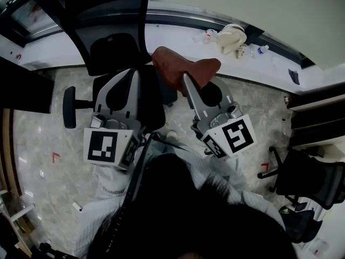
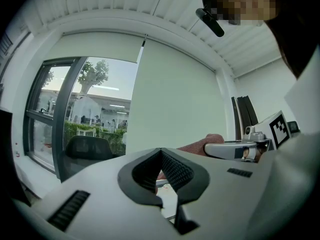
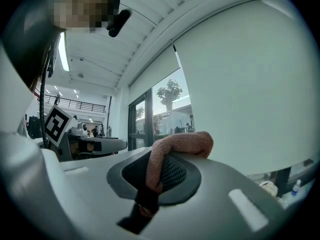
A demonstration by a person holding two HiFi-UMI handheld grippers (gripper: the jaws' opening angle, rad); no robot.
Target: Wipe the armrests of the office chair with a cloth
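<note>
A black mesh office chair (image 1: 110, 26) stands in front of me, its back toward the window ledge. One padded armrest (image 1: 68, 107) sticks out at the chair's left; the other is hidden under the grippers. My right gripper (image 1: 186, 79) is shut on a rust-brown cloth (image 1: 183, 63) that bunches up above the chair seat. In the right gripper view the cloth (image 3: 182, 141) is draped over the jaw tips of the right gripper (image 3: 160, 169). My left gripper (image 1: 135, 73) hovers over the seat beside it, jaws shut and holding nothing; its tips (image 2: 160, 151) meet.
A white window ledge (image 1: 178, 31) runs along the back with a cream bag (image 1: 233, 36) and a small bottle (image 1: 261, 49) on it. A second black chair (image 1: 312, 179) stands at the right. A dark desk (image 1: 21, 88) edges in at the left. The floor is marble tile.
</note>
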